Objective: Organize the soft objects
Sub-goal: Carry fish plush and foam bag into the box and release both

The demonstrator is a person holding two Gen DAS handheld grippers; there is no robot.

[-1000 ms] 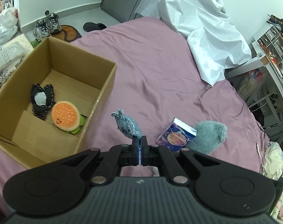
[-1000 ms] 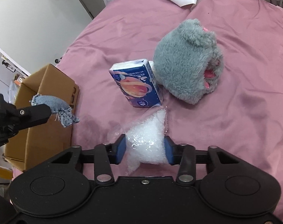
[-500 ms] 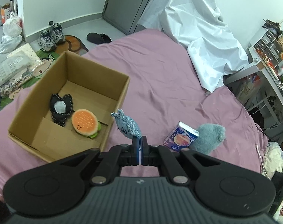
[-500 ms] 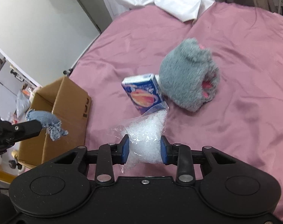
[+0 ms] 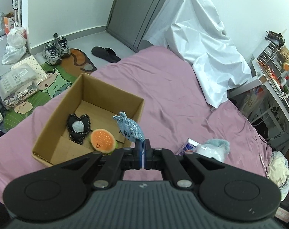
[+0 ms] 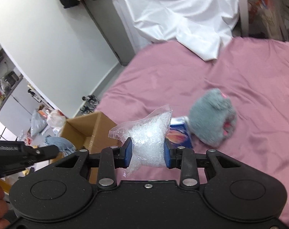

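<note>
Two wrist views high over the pink bed point(image 5: 173, 87), both sharing cardboard box point(image 6: 87, 127).

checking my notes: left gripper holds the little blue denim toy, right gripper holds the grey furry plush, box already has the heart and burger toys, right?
Not quite. The right wrist view shows the right gripper shut on the clear bag of beads; the grey furry plush lies on the bed. The rest is right.

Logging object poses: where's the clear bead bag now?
Right wrist view: bead bag pinched in the right tongs, lifted above the pink bedsheet, left of the tissue pack.
</note>
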